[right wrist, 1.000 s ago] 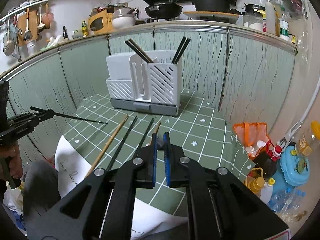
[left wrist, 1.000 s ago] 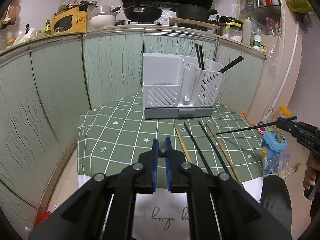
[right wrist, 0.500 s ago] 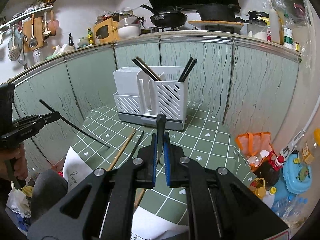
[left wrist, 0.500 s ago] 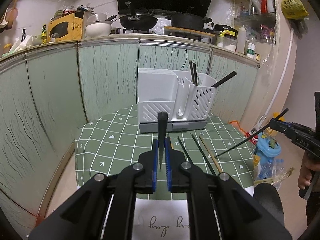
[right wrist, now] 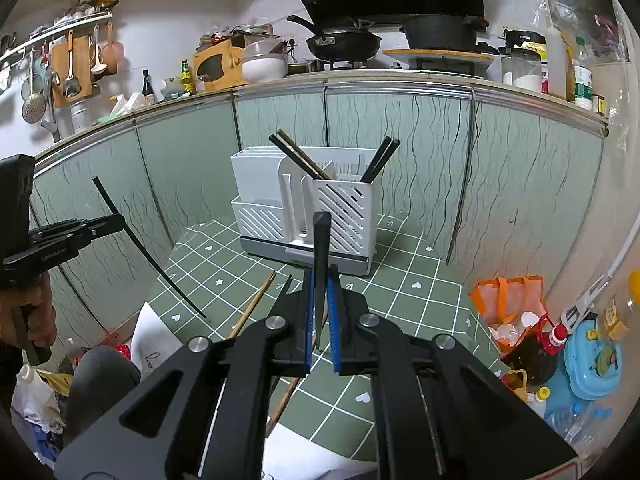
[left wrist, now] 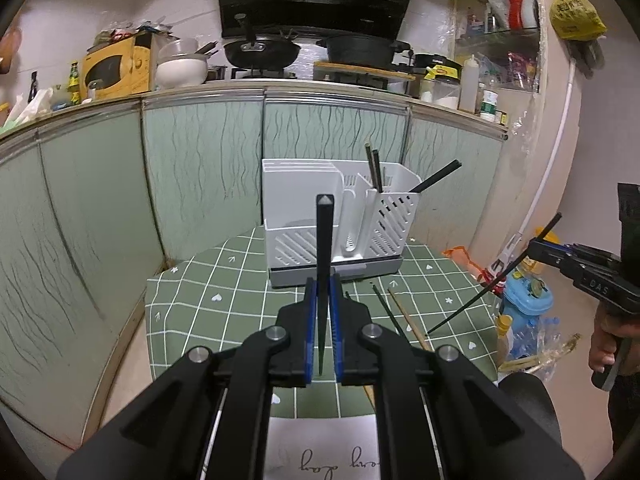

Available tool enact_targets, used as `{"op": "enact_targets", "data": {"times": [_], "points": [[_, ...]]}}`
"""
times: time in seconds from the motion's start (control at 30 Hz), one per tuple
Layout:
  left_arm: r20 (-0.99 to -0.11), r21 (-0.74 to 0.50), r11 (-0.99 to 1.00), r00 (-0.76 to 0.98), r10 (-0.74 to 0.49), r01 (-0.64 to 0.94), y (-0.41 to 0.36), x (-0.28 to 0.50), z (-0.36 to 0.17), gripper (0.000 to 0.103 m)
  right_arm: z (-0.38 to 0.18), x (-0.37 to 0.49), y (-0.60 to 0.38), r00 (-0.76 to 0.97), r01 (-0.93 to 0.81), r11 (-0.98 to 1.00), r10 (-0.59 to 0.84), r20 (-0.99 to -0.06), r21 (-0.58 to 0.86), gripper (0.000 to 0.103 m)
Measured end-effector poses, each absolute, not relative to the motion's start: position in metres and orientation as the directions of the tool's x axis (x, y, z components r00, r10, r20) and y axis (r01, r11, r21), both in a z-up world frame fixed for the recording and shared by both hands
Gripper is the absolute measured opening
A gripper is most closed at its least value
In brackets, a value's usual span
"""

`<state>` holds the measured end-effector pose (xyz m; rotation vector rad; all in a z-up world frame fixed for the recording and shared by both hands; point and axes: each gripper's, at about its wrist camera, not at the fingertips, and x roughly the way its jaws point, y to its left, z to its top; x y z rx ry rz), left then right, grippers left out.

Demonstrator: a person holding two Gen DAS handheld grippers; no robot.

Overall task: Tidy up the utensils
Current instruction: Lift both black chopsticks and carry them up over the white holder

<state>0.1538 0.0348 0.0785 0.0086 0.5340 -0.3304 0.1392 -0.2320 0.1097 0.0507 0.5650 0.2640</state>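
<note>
A white utensil holder point(left wrist: 340, 216) point(right wrist: 308, 208) stands at the far side of the green checked table and holds several dark chopsticks. My left gripper point(left wrist: 323, 312) is shut on a black chopstick point(left wrist: 323, 264), held nearly upright above the table. My right gripper point(right wrist: 319, 308) is shut on another black chopstick point(right wrist: 320, 264), also tilted up. Each gripper shows in the other view, left point(right wrist: 116, 222), right point(left wrist: 536, 246). Loose chopsticks point(left wrist: 404, 316) point(right wrist: 252, 308), dark and wooden, lie on the table between the grippers and the holder.
Green cabinet fronts point(left wrist: 200, 184) curve behind the table, under a counter with pans and a yellow microwave point(left wrist: 116, 70). Bottles, an orange bag point(right wrist: 508, 300) and a blue container point(right wrist: 592, 360) sit on the floor to the right. A white cloth with writing point(left wrist: 336, 460) hangs at the near edge.
Both grippers have lifted away from the table. Each chopstick has swung from near level to steeply tilted up in its jaws.
</note>
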Motion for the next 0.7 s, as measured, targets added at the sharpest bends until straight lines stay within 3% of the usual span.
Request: {"op": "enact_targets", "data": {"times": [0.7], "points": [[-0.472, -0.119, 0.879, 0.752, -0.459, 0.462, 0.004, 0.185, 0.140, 0.008, 0.161, 0.176, -0.266, 0.803, -0.296, 0.939, 0.345, -0.487, 0.178, 0.006]]}}
